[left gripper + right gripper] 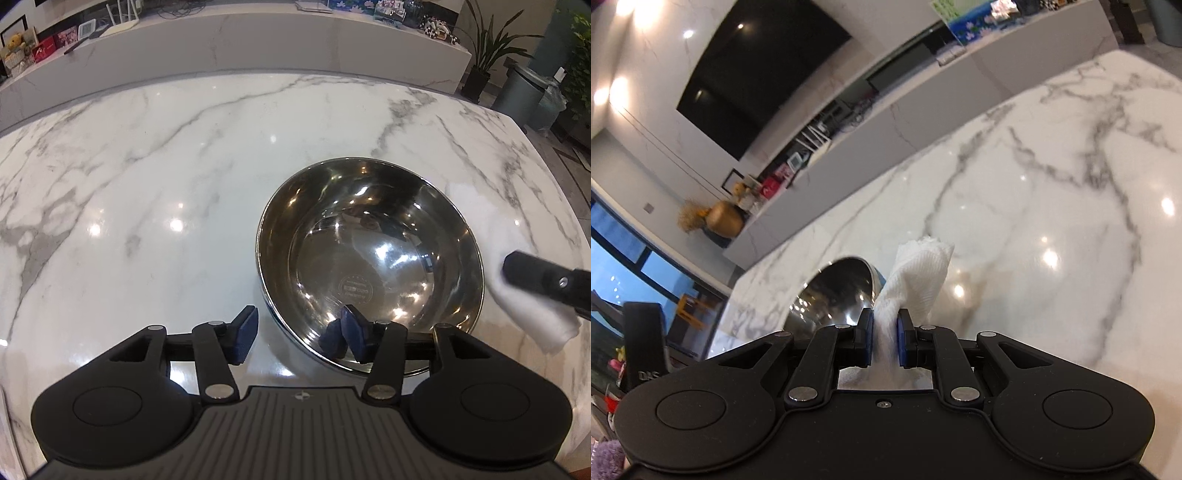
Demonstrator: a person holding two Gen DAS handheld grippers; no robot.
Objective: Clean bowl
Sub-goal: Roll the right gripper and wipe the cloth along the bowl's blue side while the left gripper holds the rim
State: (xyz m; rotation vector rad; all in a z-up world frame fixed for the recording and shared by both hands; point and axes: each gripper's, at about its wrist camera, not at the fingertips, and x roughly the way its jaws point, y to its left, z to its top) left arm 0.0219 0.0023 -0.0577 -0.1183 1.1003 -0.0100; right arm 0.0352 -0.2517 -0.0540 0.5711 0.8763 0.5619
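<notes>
From my left wrist camera, my left gripper [297,338] is spread wide and holds nothing; one finger hangs outside the near rim of the steel bowl [369,266], the other just over or inside it. The bowl sits loose on the glossy marble desk [147,166], so if I wipe before clamping that rim, I judge it will skate or tip. From my right wrist camera, my right gripper [885,341] is pinched tight on a bunched white paper towel [916,273], beside the bowl [834,295]; a shallow pinch could let the towel pull free mid-wipe.
</notes>
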